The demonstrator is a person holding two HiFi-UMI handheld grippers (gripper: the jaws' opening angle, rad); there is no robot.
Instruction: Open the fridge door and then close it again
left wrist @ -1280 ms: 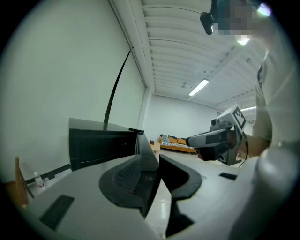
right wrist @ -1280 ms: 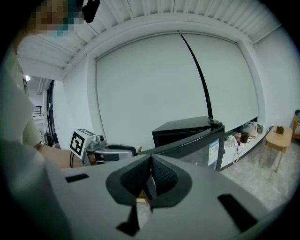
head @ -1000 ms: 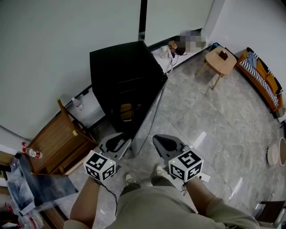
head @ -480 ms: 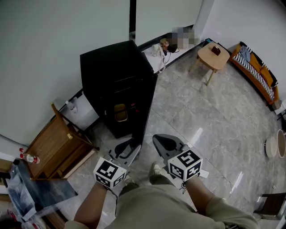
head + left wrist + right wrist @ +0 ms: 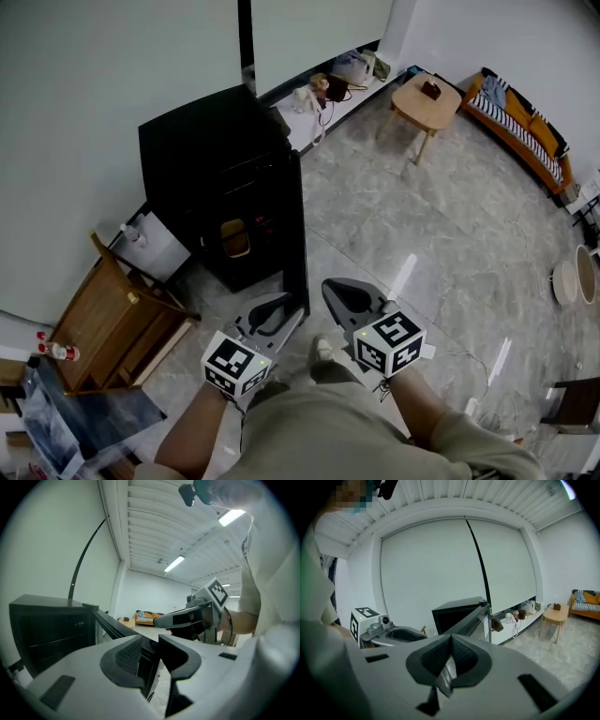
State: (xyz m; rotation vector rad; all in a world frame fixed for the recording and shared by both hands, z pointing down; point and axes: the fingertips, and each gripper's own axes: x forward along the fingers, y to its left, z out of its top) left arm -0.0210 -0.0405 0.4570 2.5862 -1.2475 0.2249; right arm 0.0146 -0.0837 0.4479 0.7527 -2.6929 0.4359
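The black fridge (image 5: pixel 211 173) stands against the pale wall. Its glass door (image 5: pixel 298 234) hangs open, swung out toward you so that you see it nearly edge-on. A yellowish container (image 5: pixel 234 237) sits low inside.

Your left gripper (image 5: pixel 286 307) has the door's free edge between its jaws, which stand partly apart and pinch that edge. Your right gripper (image 5: pixel 333 289) is just to its right, close to the door. Its jaws are pressed together with nothing in them.

Left of the fridge are a white box (image 5: pixel 155 246) and a wooden chair (image 5: pixel 117 309). A low white shelf (image 5: pixel 314 117) runs along the wall behind the fridge. Farther off on the grey stone floor (image 5: pixel 422 234) stand a small wooden table (image 5: pixel 427 94) and an orange sofa (image 5: pixel 520 122).
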